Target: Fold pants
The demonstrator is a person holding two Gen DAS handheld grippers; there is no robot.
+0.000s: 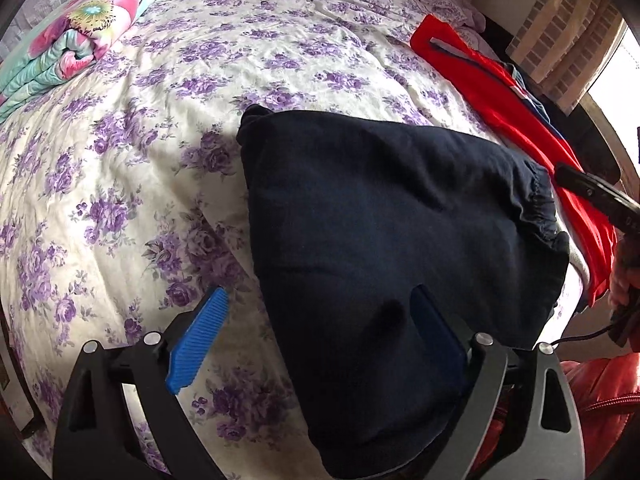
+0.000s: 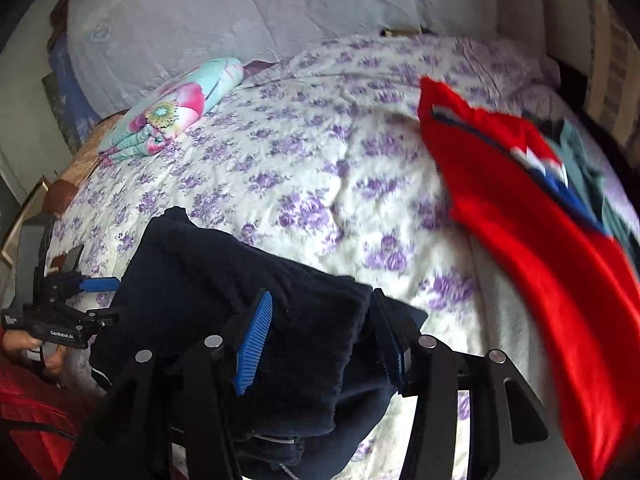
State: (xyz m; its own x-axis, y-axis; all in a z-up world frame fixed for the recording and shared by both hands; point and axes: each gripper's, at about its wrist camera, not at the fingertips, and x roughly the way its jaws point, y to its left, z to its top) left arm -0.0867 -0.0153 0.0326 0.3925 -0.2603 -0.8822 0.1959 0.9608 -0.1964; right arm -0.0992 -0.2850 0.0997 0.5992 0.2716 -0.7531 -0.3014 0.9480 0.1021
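Observation:
The navy pants (image 1: 380, 220) lie folded on the bed, with the gathered waistband at the right. My left gripper (image 1: 320, 292) is open wide at the near end of the pants. Its left pad (image 1: 200, 336) is over bare bedcover and its right pad lies against the cloth. From the right wrist, the pants (image 2: 224, 280) fill the gap of my right gripper (image 2: 320, 294). The cloth runs on behind both fingers, which look apart from it. The left gripper (image 2: 114, 300) shows at the pants' left edge. A black part of the right gripper (image 1: 596, 196) hangs beside the waistband.
A red garment (image 1: 500, 92) (image 2: 540, 240) lies along the right side of the purple-flowered bedcover (image 1: 120, 160). A folded floral blanket (image 1: 76, 36) (image 2: 176, 120) sits at the far left, with grey pillows (image 2: 240, 12) behind. A person's red jacket (image 1: 600, 392) is close by.

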